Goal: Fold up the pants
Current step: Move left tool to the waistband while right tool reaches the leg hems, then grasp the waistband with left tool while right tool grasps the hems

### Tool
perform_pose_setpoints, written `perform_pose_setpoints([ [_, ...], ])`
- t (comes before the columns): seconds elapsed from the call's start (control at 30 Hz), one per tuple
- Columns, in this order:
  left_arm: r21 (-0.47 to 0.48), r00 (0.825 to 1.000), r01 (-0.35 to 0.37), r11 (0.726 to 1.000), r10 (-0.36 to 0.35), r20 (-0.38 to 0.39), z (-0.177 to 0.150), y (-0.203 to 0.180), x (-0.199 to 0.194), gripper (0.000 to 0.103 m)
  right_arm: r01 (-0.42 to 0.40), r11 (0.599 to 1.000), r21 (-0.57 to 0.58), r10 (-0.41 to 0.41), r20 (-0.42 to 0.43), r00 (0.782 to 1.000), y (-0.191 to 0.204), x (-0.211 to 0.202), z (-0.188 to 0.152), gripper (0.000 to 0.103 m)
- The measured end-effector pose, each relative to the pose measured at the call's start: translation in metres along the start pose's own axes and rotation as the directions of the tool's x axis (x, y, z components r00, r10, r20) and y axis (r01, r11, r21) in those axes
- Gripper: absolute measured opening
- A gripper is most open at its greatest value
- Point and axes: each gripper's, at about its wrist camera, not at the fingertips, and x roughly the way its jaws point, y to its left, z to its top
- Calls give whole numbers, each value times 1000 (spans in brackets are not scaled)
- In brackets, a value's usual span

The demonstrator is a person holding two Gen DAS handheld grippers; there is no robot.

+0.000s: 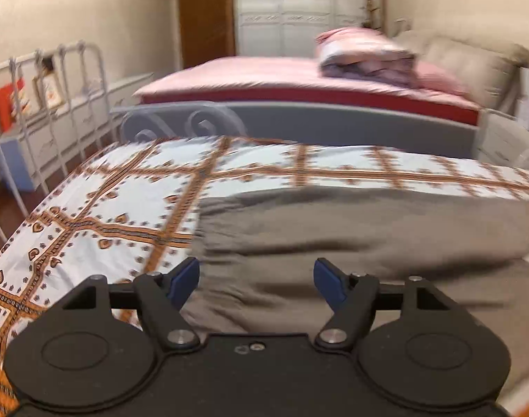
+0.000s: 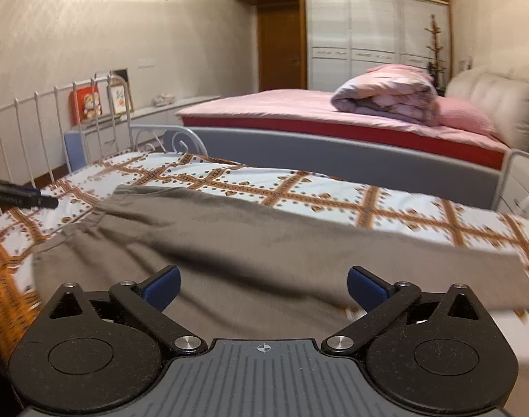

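While spread flat, grey-brown pants [image 2: 229,243] on patterned bedsheet [image 2: 333,191]

A bed [image 2: 386,205] with a white metal frame carries a white sheet [image 1: 101,208] patterned in orange; grey-brown pants [image 2: 229,236] lie spread flat on it.

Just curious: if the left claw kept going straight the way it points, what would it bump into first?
Most likely the grey-brown pants spread on the patterned bedsheet; the left claw is open and angled down at them.

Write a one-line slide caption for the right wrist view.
Open right gripper above grey-brown pants spread on a patterned bedsheet, pink bed behind.
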Motion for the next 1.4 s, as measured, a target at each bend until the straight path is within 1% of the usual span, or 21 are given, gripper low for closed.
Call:
perform_pose_setpoints([
  [0.07, -8, 1000, 3, 1000, -3, -17, 10, 16, 30, 65, -14, 1000, -11, 14, -33, 999, -5, 39, 13, 87],
  [0.13, 0, 999, 20, 1000, -20, -40, 18, 27, 57, 64, -40, 999, -25, 38, -59, 998, -7, 80, 27, 86],
  [0.17, 7, 999, 21, 1000, -20, -50, 20, 30, 68, 62, -56, 998, -41, 53, -70, 996, -6, 101, 33, 82],
  [0.2, 21, 998, 26, 999, -25, -60, 23, 34, 81, 61, -63, 996, -57, 59, -80, 995, -4, 117, 38, 73],
  [0.27, 52, 996, 40, 998, -36, -80, 26, 38, 105, 61, -91, 992, -88, 80, -115, 990, -3, 159, 50, 62],
  [0.37, 60, 990, 42, 997, -34, -136, 29, 42, 143, 55, -98, 987, -124, 81, -139, 987, -2, 212, 66, 53],
  [0.47, 49, 986, 39, 998, -31, -162, 33, 46, 173, 54, -111, 986, -126, 91, -154, 984, -5, 252, 76, 50],
  [0.57, 54, 985, 46, 997, -36, -169, 41, 43, 189, 55, -133, 978, -159, 101, -197, 975, -5, 287, 77, 49],
  [0.67, 84, 982, 56, 995, -40, -184, 50, 40, 201, 56, -145, 972, -182, 100, -236, 967, -5, 314, 74, 48],
  [0.8, 104, 975, 66, 992, -42, -218, 59, 39, 217, 57, -138, 971, -194, 91, -234, 968, -10, 327, 72, 48],
  [0.83, 106, 971, 70, 992, -43, -236, 60, 40, 222, 59, -134, 970, -204, 85, -235, 968, -12, 330, 71, 48],
  [0.9, 88, 971, 62, 994, -40, -237, 60, 44, 230, 68, -140, 968, -210, 84, -252, 964, -18, 334, 69, 48],
  [0.97, 74, 972, 59, 996, -41, -232, 62, 48, 231, 68, -152, 966, -211, 94, -264, 960, -23, 335, 67, 48],
  [1.03, 82, 968, 63, 995, -41, -246, 61, 49, 236, 70, -178, 963, -201, 121, -266, 956, -28, 334, 67, 48],
  [1.13, 76, 964, 80, 994, -58, -259, 60, 50, 245, 73, -188, 956, -227, 119, -286, 951, -33, 342, 64, 48],
  [1.17, 71, 963, 87, 994, -65, -263, 60, 51, 248, 77, -189, 957, -222, 120, -289, 950, -36, 346, 64, 48],
  [1.2, 71, 960, 90, 993, -67, -272, 60, 53, 252, 84, -196, 959, -206, 129, -298, 946, -38, 350, 64, 48],
  [1.27, 52, 957, 96, 994, -79, -278, 59, 59, 258, 90, -213, 959, -185, 148, -314, 938, -41, 353, 65, 48],
  [1.33, 7, 952, 121, 993, -114, -284, 57, 66, 262, 89, -230, 955, -189, 160, -325, 932, -40, 353, 65, 38],
  [1.37, -5, 952, 136, 991, -133, -276, 56, 67, 262, 82, -238, 953, -188, 167, -328, 930, -38, 351, 66, 31],
  [1.4, 0, 953, 160, 987, -154, -261, 55, 66, 261, 63, -241, 951, -194, 168, -330, 929, -37, 350, 66, 24],
])
